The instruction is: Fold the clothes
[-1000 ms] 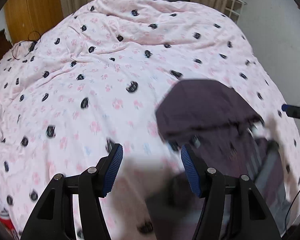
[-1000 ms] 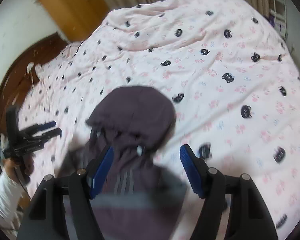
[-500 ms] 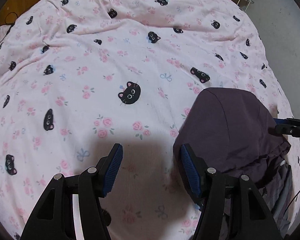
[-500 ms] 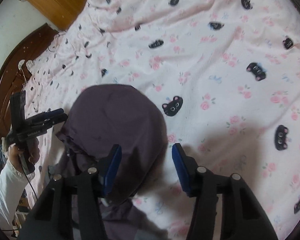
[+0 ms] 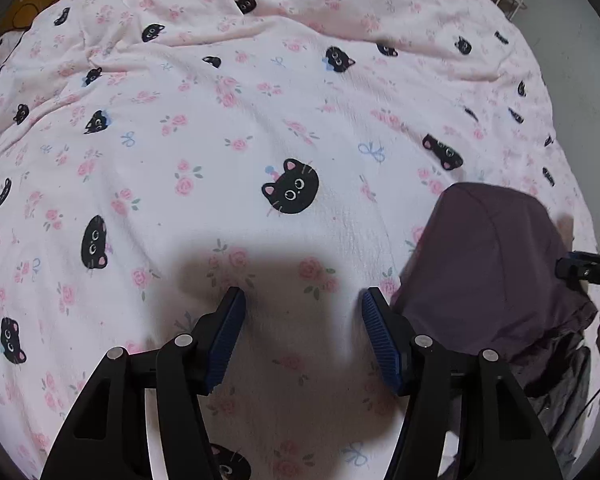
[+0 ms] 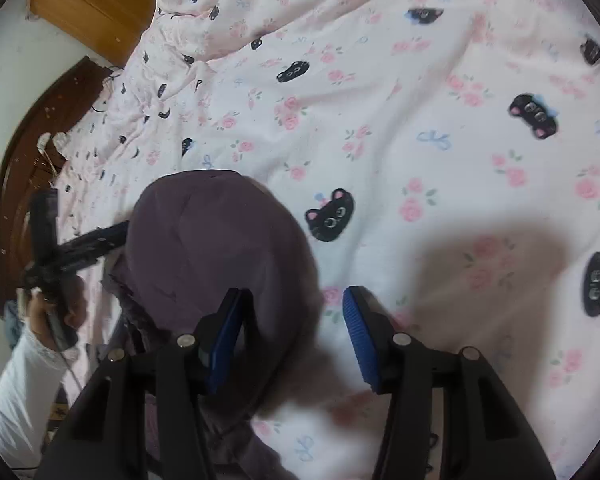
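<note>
left tool [image 5: 303,300] wide, empty | right tool [image 6: 296,300] wide over purple hooded garment [image 6: 220,248] | bedsheet [image 5: 220,120] around

- Both views are evenly and fairly brightly lit, with soft diffuse light and no glare on the pink bedspread [image 5: 220,128].
- A broad soft-edged shadow [image 5: 268,280] lies on the bedspread just ahead of the left gripper [image 5: 303,328]; a similar one [image 6: 496,264] falls to the right of the right gripper [image 6: 296,328].
- The dark purple garment [image 6: 220,248] reads murky, its folds barely separable.
- Fisheye bending curves the bed strongly; black vignette fills the corners.
- The left wrist view is sharp at centre; the right wrist view is blurred, with cat prints [image 6: 534,116] smeared and the near foreground softest.
</note>
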